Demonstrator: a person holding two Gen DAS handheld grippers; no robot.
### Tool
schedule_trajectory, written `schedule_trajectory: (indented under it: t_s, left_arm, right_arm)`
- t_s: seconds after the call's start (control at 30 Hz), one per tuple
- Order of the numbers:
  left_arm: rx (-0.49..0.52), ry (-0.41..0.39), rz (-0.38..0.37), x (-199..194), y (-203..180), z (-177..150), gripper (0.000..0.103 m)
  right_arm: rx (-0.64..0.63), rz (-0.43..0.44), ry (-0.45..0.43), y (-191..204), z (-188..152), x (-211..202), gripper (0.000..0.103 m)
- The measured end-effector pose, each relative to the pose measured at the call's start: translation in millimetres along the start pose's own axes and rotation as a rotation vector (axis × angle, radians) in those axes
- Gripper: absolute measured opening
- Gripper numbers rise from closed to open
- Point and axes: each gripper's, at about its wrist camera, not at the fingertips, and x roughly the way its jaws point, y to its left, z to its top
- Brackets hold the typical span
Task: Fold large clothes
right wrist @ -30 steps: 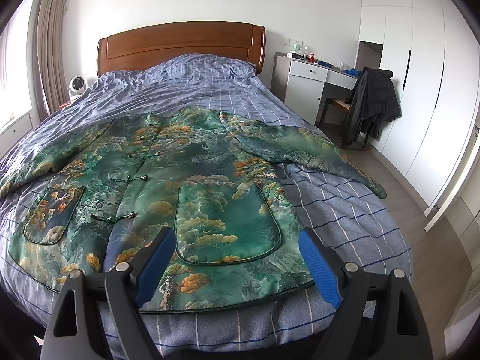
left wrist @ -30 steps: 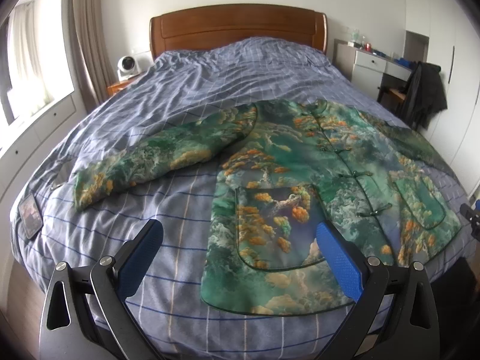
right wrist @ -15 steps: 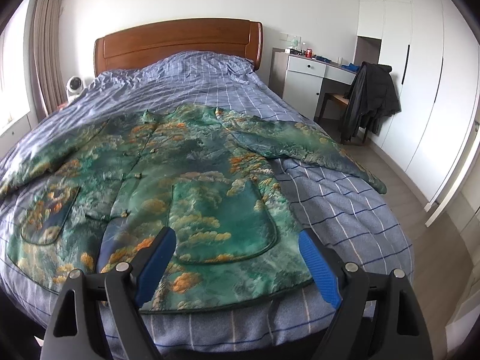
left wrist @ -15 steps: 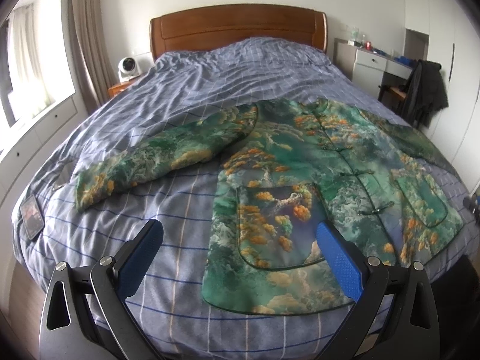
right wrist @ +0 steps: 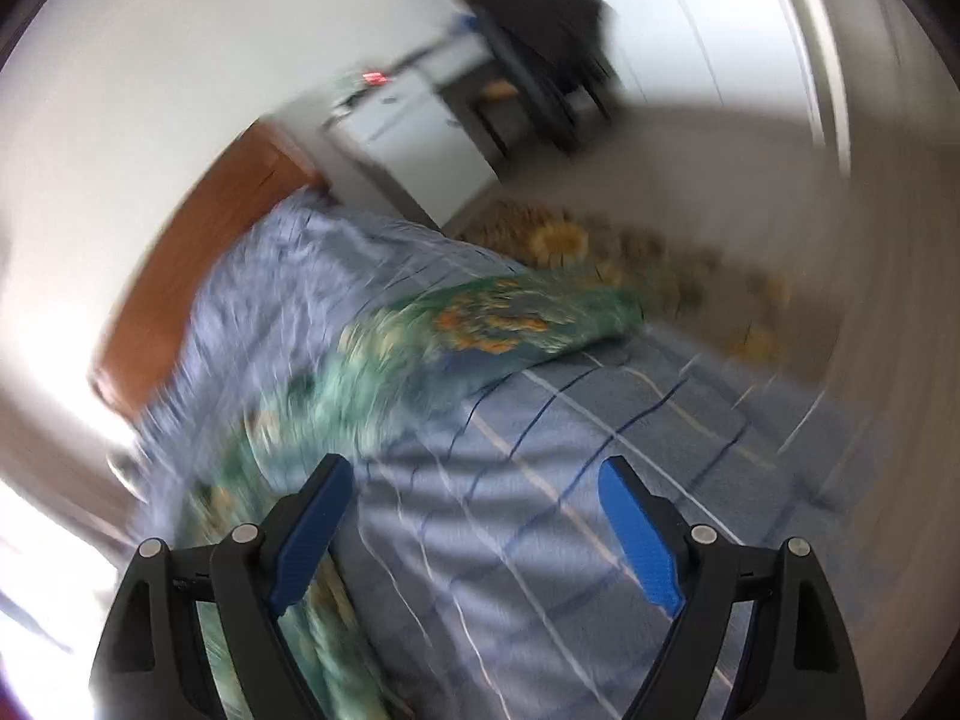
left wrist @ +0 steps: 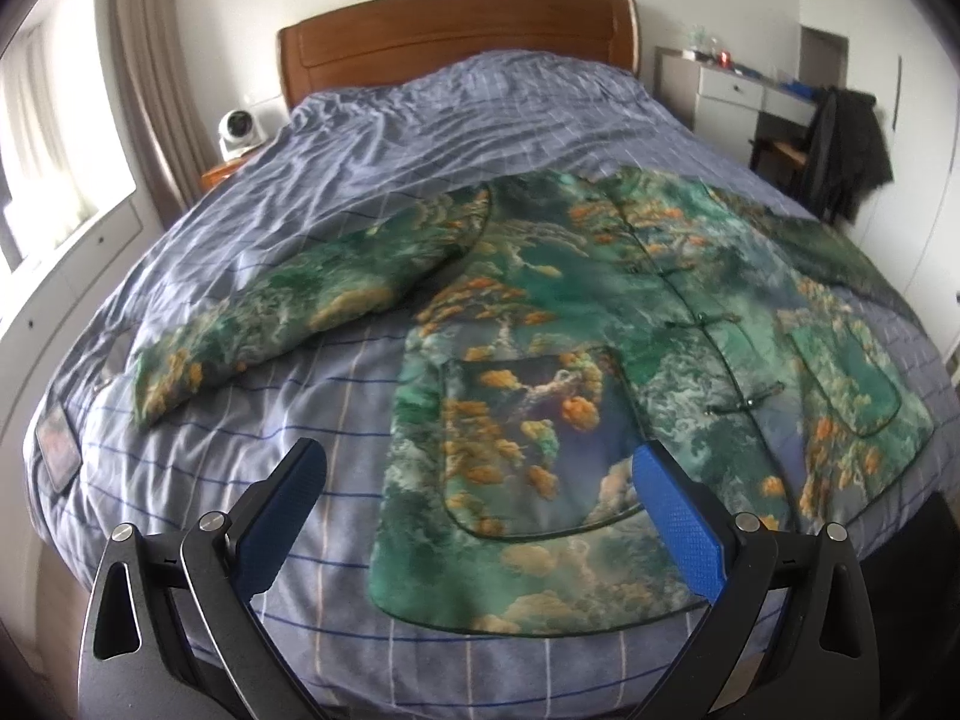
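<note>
Jacket: lies flat and spread on the bed, sleeves out to both sides.
Left tool: fingers apart, holding nothing.
Right tool: fingers apart, empty, view blurred.

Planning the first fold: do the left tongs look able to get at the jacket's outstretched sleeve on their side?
Probably yes: the left tongs are open and empty, and the sleeve lies flat on the bedspread with nothing on it.

Two grippers, both wide apart

The left gripper is level with nothing between its blue pads. The right gripper is tilted, holding nothing too.
</note>
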Motion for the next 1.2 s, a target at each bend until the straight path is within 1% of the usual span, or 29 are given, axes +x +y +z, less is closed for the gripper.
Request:
schedule_trajectory:
  t_s: [0.07,0.13,0.17,0.23,0.3,0.37,0.43,0.47,0.5,0.53,0.57,0.6,0.63,0.7,0.73,0.8,0.87,0.93,0.97,1.03,1.1,1.13,1.17,1.2]
  left_arm:
    - [0.02,0.004,0.007,0.7,-6.5,1.8,0.102]
    - [0.029,0.01,0.016,1.9,-10.9,4.5,0.102]
    - [0.028,0.014,0.019,2.8,-12.1,6.0,0.102]
    - [0.021,0.023,0.023,5.2,-14.1,9.5,0.102]
    - [0.009,0.034,0.025,7.8,-14.8,11.8,0.102]
    - [0.002,0.045,0.03,10.9,-16.3,12.3,0.102]
    - [0.003,0.055,0.039,13.1,-17.2,11.8,0.102]
    - [0.005,0.059,0.044,13.6,-17.7,11.4,0.102]
    - [0.007,0.06,0.046,13.5,-17.8,10.6,0.102]
    - [0.01,0.059,0.047,13.5,-18.0,9.8,0.102]
    - [0.012,0.059,0.048,14.1,-18.6,9.6,0.102]
    - [0.012,0.06,0.049,15.4,-18.4,8.8,0.102]
    - [0.009,0.063,0.048,17.4,-18.0,8.0,0.102]
    - [-0.008,0.081,0.032,24.4,-17.3,6.7,0.102]
    - [-0.02,0.091,0.02,27.8,-17.3,6.4,0.102]
    - [-0.04,0.099,-0.001,30.4,-17.3,6.3,0.102]
    - [-0.049,0.089,-0.014,27.7,-18.3,5.9,0.102]
    - [-0.041,0.069,-0.015,21.2,-18.4,4.6,0.102]
    - [-0.037,0.061,-0.011,18.1,-17.7,3.9,0.102]
    - [-0.035,0.044,0.002,12.1,-12.8,2.1,0.102]
    - [-0.048,0.038,0.012,8.7,-5.1,0.6,0.102]
    - [-0.057,0.037,0.014,7.9,-1.3,0.1,0.102]
    - [-0.069,0.037,0.016,7.3,3.4,-1.2,0.102]
    - [-0.079,0.039,0.018,7.5,7.6,-2.5,0.102]
  right_arm:
    - [0.138,0.071,0.013,-23.8,16.7,20.7,0.086]
    - [0.263,0.139,0.041,-42.7,31.6,52.9,0.086]
    - [0.294,0.145,0.05,-46.5,34.2,64.3,0.086]
    - [0.364,0.129,0.042,-55.9,42.4,92.0,0.084]
    - [0.409,0.113,0.042,-61.0,48.1,116.3,0.073]
    - [0.439,0.081,0.046,-65.2,53.9,138.4,0.072]
    - [0.454,0.033,0.031,-69.4,57.5,157.3,0.062]
    - [0.455,0.019,0.024,-72.3,57.8,160.8,0.043]
    - [0.451,-0.007,0.015,-72.7,58.7,164.3,0.02]
    - [0.425,-0.037,-0.018,-66.3,60.9,162.8,0.017]
    - [0.388,-0.048,-0.049,-61.2,63.5,154.3,0.012]
    - [0.301,-0.055,-0.094,-41.8,68.6,143.3,0.01]
    - [0.228,-0.04,-0.127,-24.1,72.2,132.7,0.01]
    - [0.041,0.049,-0.173,32.7,74.8,106.2,0.01]
    - [-0.063,0.098,-0.182,66.2,71.1,92.5,0.01]
    - [-0.241,0.162,-0.18,122.1,57.8,74.8,0.009]
    - [-0.435,0.221,-0.159,181.9,30.4,61.3,0.009]
    - [-0.613,0.286,-0.108,238.8,-9.1,57.8,0.009]
    - [-0.656,0.306,-0.081,253.7,-22.6,60.0,0.009]
    - [-0.774,0.327,-0.01,289.1,-64.1,74.4,0.009]
    - [-0.879,0.317,0.046,308.4,-103.4,92.1,0.008]
    - [-0.91,0.305,0.072,314.6,-118.6,101.8,0.008]
    - [-0.933,0.295,0.119,319.4,-137.4,114.0,0.008]
    - [-0.952,0.286,0.154,322.1,-147.6,127.2,0.008]
